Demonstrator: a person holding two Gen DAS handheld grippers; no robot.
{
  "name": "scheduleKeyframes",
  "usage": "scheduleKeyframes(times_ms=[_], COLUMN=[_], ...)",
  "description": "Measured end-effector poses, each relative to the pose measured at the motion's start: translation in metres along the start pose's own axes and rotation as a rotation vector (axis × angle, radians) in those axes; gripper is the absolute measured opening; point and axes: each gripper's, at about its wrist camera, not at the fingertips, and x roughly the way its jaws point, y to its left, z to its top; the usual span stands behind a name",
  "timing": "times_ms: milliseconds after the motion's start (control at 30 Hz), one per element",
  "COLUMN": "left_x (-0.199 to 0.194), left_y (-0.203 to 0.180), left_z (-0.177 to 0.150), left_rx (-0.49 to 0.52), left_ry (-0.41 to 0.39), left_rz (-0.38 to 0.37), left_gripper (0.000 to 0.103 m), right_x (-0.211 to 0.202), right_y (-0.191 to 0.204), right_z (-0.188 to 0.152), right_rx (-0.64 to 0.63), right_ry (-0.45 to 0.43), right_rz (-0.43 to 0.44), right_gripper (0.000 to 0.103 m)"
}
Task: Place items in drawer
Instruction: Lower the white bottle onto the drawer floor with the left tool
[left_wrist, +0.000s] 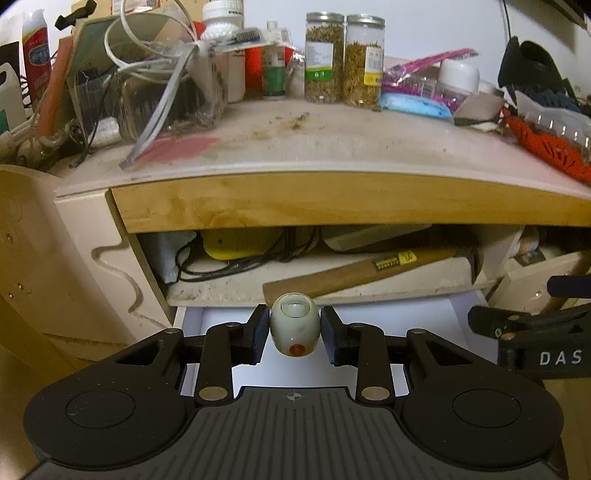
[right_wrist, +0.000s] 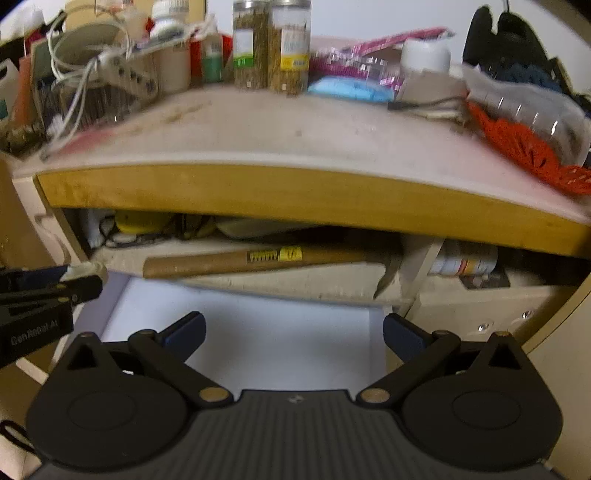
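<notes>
Holding a small egg-shaped gadget (left_wrist: 294, 328) pinched between the left gripper (left_wrist: 294, 334) fingers, just above the open white drawer (left_wrist: 369, 321). Hovering the right gripper (right_wrist: 293, 332) alongside, fingers spread, empty. Risking a slip: rounded, smooth shell against narrow pads.

Two jars (left_wrist: 324, 57), one hammer (left_wrist: 354, 275)

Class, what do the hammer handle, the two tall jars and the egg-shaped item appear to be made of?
Hammer handle: probably wood, tan with matte grain. Two tall jars: clear plastic or glass, contents visible, silvery lids. Egg-shaped item in the left gripper: seemingly smooth off-white plastic, scuffed.
</notes>
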Motion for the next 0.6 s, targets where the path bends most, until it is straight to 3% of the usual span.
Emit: scheduleKeyframes(times_ms=[600], left_x=[0.024], left_y=[0.003], left_z=[-0.023], left_rx=[-0.018], left_ry=[0.216], left_rz=[-0.029], left_gripper=[0.029], right_x=[0.038], right_y=[-0.001], right_z=[-0.022], right_rx=[0.037], right_ry=[0.26], right_rz=[0.034], right_gripper=[0.102])
